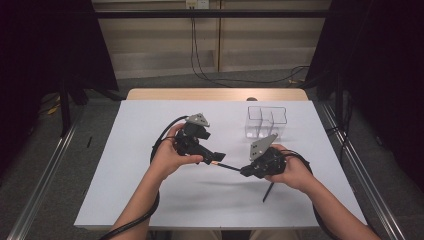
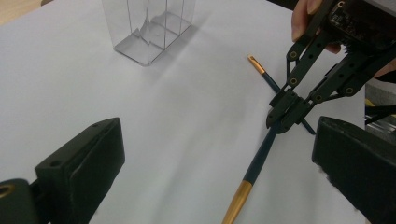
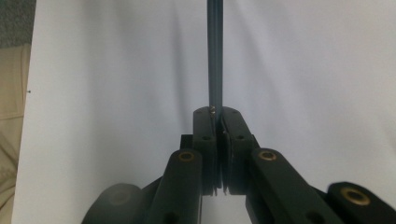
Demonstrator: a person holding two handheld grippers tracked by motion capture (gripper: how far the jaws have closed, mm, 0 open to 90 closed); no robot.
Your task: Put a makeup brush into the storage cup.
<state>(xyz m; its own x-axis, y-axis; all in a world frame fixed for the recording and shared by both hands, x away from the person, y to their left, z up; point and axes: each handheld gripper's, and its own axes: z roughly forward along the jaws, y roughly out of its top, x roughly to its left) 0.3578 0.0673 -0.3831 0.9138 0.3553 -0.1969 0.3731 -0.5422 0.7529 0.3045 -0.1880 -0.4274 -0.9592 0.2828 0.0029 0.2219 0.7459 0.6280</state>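
A thin dark-blue pencil (image 1: 229,167) with a gold end is held level above the white table (image 1: 145,195). My right gripper (image 1: 246,171) is shut on its shaft; the right gripper view has the jaws (image 3: 215,112) pinched on the pencil (image 3: 215,51). My left gripper (image 1: 217,158) is open at the gold end. In the left gripper view its jaws (image 2: 219,163) stand wide apart, with the gold end (image 2: 237,201) between them and untouched. Farther off there, the right gripper (image 2: 285,116) clamps the shaft.
A clear divided plastic box (image 1: 266,121) stands upright at the back right of the table, also in the left gripper view (image 2: 149,28). A second dark pencil (image 1: 268,192) lies on the table under my right hand, its gold-tipped end (image 2: 256,63) showing. Floor rails flank the table.
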